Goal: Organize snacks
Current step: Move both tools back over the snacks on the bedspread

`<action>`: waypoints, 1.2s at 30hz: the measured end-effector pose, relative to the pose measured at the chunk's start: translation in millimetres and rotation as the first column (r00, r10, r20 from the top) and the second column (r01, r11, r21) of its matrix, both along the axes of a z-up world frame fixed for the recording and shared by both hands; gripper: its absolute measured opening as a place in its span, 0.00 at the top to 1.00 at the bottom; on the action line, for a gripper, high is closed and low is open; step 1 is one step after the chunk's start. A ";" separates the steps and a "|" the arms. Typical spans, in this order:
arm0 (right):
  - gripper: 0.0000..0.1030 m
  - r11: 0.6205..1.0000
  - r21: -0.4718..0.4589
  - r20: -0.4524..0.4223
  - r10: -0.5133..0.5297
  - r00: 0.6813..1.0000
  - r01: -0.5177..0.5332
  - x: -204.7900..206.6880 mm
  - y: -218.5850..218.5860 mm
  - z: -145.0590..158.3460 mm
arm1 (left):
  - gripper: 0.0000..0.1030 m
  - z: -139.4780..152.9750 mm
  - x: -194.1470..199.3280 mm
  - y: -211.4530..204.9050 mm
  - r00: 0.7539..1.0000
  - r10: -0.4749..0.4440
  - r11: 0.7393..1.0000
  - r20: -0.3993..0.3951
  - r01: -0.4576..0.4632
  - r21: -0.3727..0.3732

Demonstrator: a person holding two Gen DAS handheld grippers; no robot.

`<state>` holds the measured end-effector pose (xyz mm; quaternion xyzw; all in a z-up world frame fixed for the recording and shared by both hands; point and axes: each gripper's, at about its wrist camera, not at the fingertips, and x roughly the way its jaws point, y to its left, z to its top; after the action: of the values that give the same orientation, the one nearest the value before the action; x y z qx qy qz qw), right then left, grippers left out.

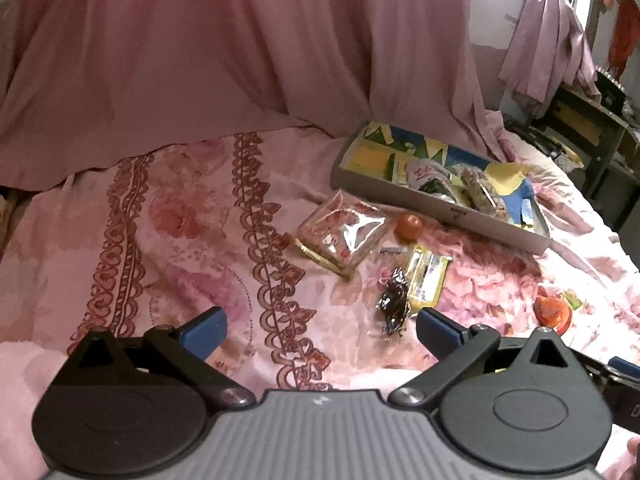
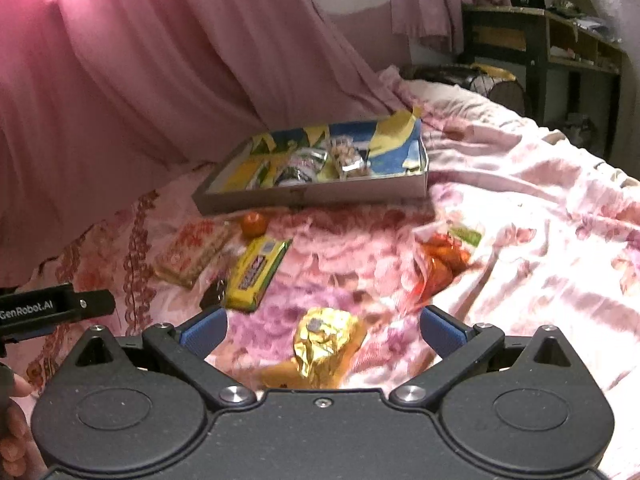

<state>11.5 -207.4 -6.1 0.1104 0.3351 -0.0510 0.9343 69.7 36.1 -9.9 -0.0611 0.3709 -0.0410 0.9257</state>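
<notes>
Snacks lie on a pink floral bedsheet. A shallow cardboard box (image 1: pixel 436 200) (image 2: pixel 320 194) holds a few packets. In front of it lie a clear cracker packet (image 1: pixel 340 232) (image 2: pixel 192 254), a small orange ball (image 1: pixel 408 226) (image 2: pixel 254 224), a yellow bar (image 1: pixel 428 278) (image 2: pixel 256 270), a dark wrapped sweet (image 1: pixel 394 300) (image 2: pixel 214 292) and an orange-red wrapper (image 1: pixel 554 308) (image 2: pixel 440 264). A gold foil snack (image 2: pixel 324 340) lies between the fingers of my open right gripper (image 2: pixel 322 330). My left gripper (image 1: pixel 320 328) is open and empty, with the dark sweet just off its right finger.
A pink curtain (image 1: pixel 240 40) hangs behind the bed. A dark wooden shelf unit (image 2: pixel 560 40) stands at the far right, past the bed's edge. The left gripper's body (image 2: pixel 52 306) shows at the left of the right wrist view.
</notes>
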 end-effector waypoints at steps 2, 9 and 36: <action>0.01 1.000 -0.004 -0.023 0.002 1.000 -0.002 1.0 1.2 -2.8 | 0.01 -0.7 1.7 -2.3 1.000 -0.003 1.000 -0.013 0.003 0.015; 0.01 1.000 -0.026 -0.116 0.006 0.993 -0.009 10.4 4.5 -14.3 | 0.00 -5.5 6.0 -7.5 0.999 -0.009 0.999 -0.053 0.011 0.047; 0.01 0.997 -0.079 -0.286 -0.014 0.958 -0.009 37.1 14.5 -42.9 | 0.01 -40.3 78.0 -50.9 0.911 -0.286 0.930 -0.298 0.339 0.142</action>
<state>48.6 -192.9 -49.0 0.0649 0.4643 -0.0808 0.8796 147.7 -14.8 -50.2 0.0833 0.5019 -0.1446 0.8487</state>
